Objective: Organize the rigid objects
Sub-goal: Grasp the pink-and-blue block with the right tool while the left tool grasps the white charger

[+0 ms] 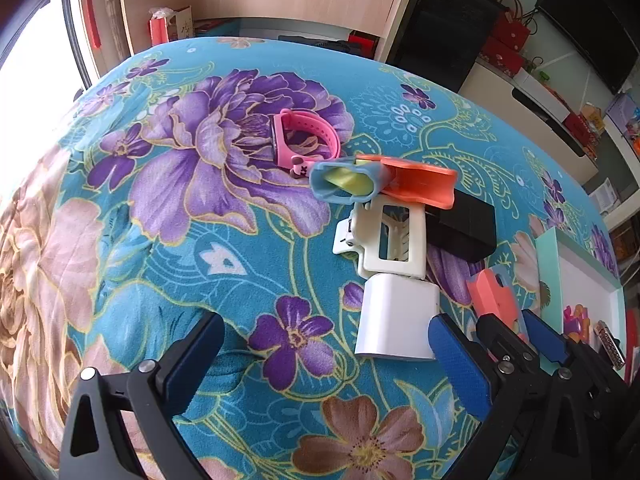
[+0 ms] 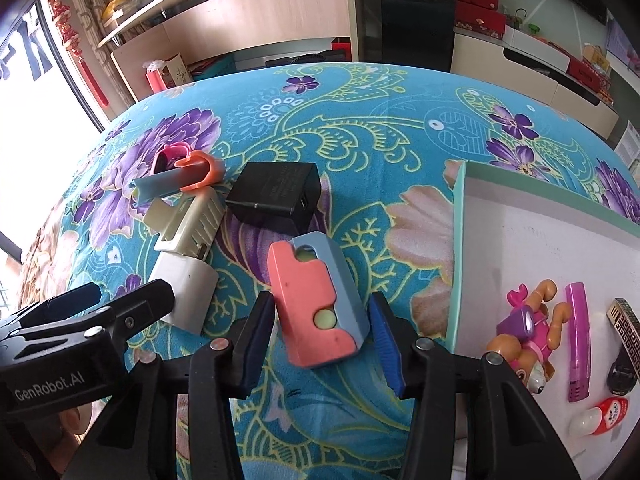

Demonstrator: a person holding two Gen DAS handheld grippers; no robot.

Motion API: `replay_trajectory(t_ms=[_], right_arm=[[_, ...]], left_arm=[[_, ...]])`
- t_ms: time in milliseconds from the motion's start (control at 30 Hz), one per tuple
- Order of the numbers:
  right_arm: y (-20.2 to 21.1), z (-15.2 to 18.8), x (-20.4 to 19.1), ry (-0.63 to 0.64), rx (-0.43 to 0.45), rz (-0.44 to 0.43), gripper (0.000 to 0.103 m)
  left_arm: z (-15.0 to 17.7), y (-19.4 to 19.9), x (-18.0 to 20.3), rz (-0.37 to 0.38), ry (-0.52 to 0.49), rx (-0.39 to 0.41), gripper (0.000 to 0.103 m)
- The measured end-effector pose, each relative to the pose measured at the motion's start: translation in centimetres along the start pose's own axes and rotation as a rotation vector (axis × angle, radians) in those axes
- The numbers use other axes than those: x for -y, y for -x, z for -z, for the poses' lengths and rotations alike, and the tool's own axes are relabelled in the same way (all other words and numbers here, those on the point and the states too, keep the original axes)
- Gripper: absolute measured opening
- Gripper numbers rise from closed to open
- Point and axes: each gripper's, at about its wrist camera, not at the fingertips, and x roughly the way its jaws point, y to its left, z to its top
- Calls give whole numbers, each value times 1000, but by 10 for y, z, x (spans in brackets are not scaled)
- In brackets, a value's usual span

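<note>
An orange-and-blue block toy (image 2: 318,302) lies on the floral cloth between the fingers of my right gripper (image 2: 318,342), which is open around it; I cannot tell if the pads touch it. It shows in the left wrist view (image 1: 494,294) too. My left gripper (image 1: 326,354) is open and empty, just before a white charger (image 1: 396,318). Behind it lie a cream plastic frame (image 1: 394,236), a black adapter (image 1: 464,228), a blue-and-orange tube toy (image 1: 380,180) and a pink watch (image 1: 306,138).
A white tray with a teal rim (image 2: 458,264) lies at the right. It holds a toy puppy (image 2: 528,336), a purple clip (image 2: 578,344), a small red-and-white bottle (image 2: 602,416) and a patterned bar (image 2: 626,322). Shelves and cabinets stand beyond the table.
</note>
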Motion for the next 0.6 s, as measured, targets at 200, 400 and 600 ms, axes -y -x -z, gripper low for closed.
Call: replay_trajectory(t_ms=[200,400,600], right_arm=[[1,4,-1,23,-5,23,48],[2,5,0,27,-5,18,47],[2,5,1,27,-5,15,47]], left_arm=[[0,-7,13,-8,-40,-8,103],[1,-5,16,-3,-53,6,93],[1,-5,16,11,-56,13,87]])
